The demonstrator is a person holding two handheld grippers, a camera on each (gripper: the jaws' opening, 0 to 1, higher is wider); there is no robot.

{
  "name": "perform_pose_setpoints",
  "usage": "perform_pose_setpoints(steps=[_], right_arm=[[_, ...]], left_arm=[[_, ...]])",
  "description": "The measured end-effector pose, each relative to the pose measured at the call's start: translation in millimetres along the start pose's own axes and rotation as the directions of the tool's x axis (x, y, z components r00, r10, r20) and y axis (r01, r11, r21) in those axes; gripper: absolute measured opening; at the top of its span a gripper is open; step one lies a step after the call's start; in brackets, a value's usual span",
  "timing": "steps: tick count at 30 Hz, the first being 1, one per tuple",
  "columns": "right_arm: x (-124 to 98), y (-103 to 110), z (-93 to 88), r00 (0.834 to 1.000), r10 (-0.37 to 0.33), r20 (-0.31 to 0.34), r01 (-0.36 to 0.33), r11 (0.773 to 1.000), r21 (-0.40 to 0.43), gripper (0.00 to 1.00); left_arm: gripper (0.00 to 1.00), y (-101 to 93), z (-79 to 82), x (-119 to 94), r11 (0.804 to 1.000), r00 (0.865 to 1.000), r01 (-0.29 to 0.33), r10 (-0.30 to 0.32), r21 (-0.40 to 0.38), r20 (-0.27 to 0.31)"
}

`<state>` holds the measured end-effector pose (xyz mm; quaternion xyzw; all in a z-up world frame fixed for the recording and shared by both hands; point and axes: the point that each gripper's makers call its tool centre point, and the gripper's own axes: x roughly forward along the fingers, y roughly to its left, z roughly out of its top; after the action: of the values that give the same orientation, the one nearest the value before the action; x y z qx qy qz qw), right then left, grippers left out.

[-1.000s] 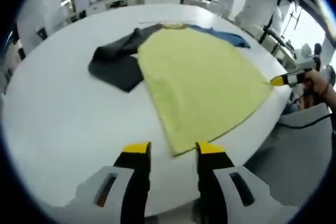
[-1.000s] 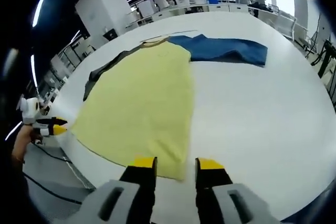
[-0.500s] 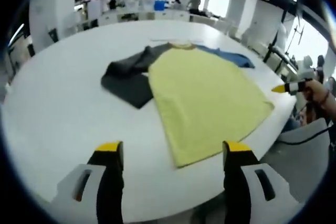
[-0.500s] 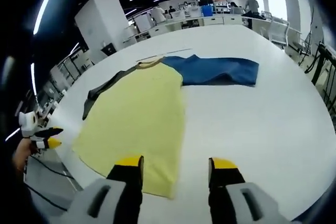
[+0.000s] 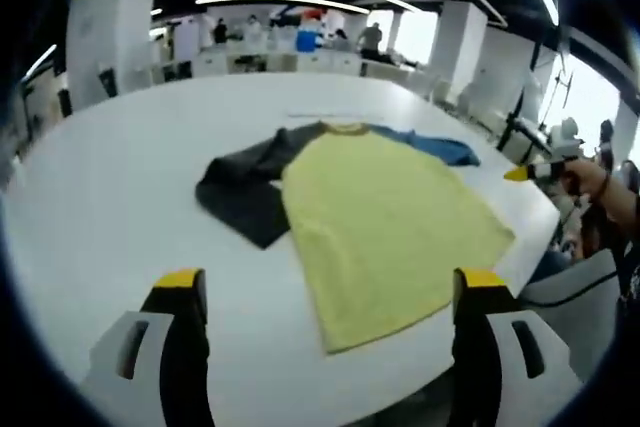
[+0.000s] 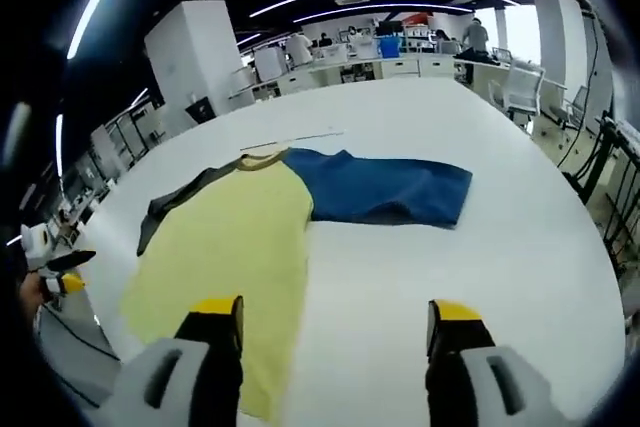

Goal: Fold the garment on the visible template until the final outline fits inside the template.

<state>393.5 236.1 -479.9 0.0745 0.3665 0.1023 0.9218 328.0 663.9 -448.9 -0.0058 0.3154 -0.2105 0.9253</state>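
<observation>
One shirt (image 5: pixel 385 227) lies flat on the white counter (image 5: pixel 100 207): a yellow body, one dark grey sleeve (image 5: pixel 245 192), one blue sleeve (image 5: pixel 435 147). Its hem reaches close to the counter's near edge, and the collar points toward the far edge. You hold two grippers, one in each hand.

Left gripper view. Your left gripper (image 5: pixel 330 292) rises from the bottom with its two yellow-tipped jaws spread wide apart and nothing between them; it hangs over the near edge of the counter, clear of the shirt. The grey sleeve spreads out in full here, to the left of the yellow body, while the blue sleeve shows as a thin strip beyond the far shoulder. At the right, off the counter's edge, your right gripper (image 5: pixel 530 172) comes into sight, held in your hand (image 5: pixel 590 179); its jaws are too small to read from this side.

Right gripper view. Your right gripper (image 6: pixel 330 312) likewise has both jaws standing wide apart and empty, above the near edge of the counter and the shirt's (image 6: pixel 225 257) hem corner. Here the blue sleeve (image 6: pixel 385 190) is laid out at full length toward the counter's (image 6: pixel 500 247) middle, and the grey sleeve (image 6: pixel 180 202) is a narrow band along the far side. Your left gripper (image 6: pixel 62 282) appears small at the left, beyond the counter's edge.

A thin line (image 6: pixel 295 137) marks the counter just past the collar.
</observation>
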Motion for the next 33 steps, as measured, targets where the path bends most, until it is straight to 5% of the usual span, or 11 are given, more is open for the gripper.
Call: perform_pose_setpoints(steps=[19,33], right_arm=[[39,-78,45.9,0.993,-0.103,0.058,0.102,0.994,0.031,0.67],[92,-131,52.6,0.983,-0.179,0.036,0.173,0.977,0.127,0.34]], left_arm=[[0.99,-2.1,3.3,0,0.999,1.000,-0.019,0.019,0.050,-0.002],[0.97,7.1,-2.6,-3,0.998,0.998,-0.052,0.054,0.045,-0.033]])
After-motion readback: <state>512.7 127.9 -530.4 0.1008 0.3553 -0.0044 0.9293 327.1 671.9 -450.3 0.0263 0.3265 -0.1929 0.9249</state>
